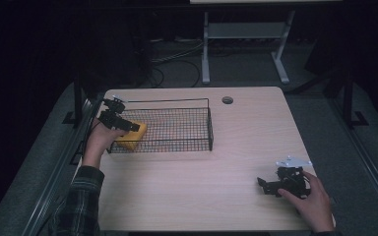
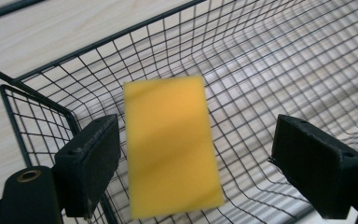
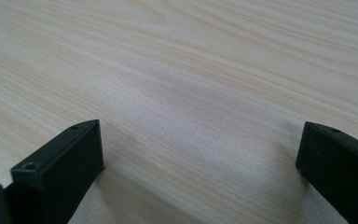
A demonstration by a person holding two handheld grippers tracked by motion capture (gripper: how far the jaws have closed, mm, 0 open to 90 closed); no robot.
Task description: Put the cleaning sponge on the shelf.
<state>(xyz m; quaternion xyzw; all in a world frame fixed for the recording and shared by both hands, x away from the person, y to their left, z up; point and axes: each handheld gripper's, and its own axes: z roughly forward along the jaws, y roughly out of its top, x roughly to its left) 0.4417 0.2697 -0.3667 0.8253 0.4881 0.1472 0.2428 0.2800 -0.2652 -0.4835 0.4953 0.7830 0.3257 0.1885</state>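
Here, a yellow sponge (image 2: 170, 144) lies in the black wire basket (image 1: 177, 129), at the basket's left end, close to a corner. The basket sits on the pale wooden desk (image 1: 236, 147).

The left tool (image 1: 125, 127) hangs over that end of the basket. In the left gripper view its two black jaws stand wide apart. The sponge is below and between them, but the pads do not press on it. So the tool holds nothing right now.

The right tool (image 1: 262, 185) rests low at the near right part of the desk, well apart from the basket. In the right gripper view its jaws are also wide apart, with bare wood between them.

The sponge looks like a flat block with straight edges. I think it is very light and soft. It will likely squash when it is pinched, and spring back after. It should not break, and it does not look slippery.

A good place to grab it is across its two long sides, near the middle. Pinch gently, because a hard pinch would just fold it. The wire wall is close, so a jaw could bump it.
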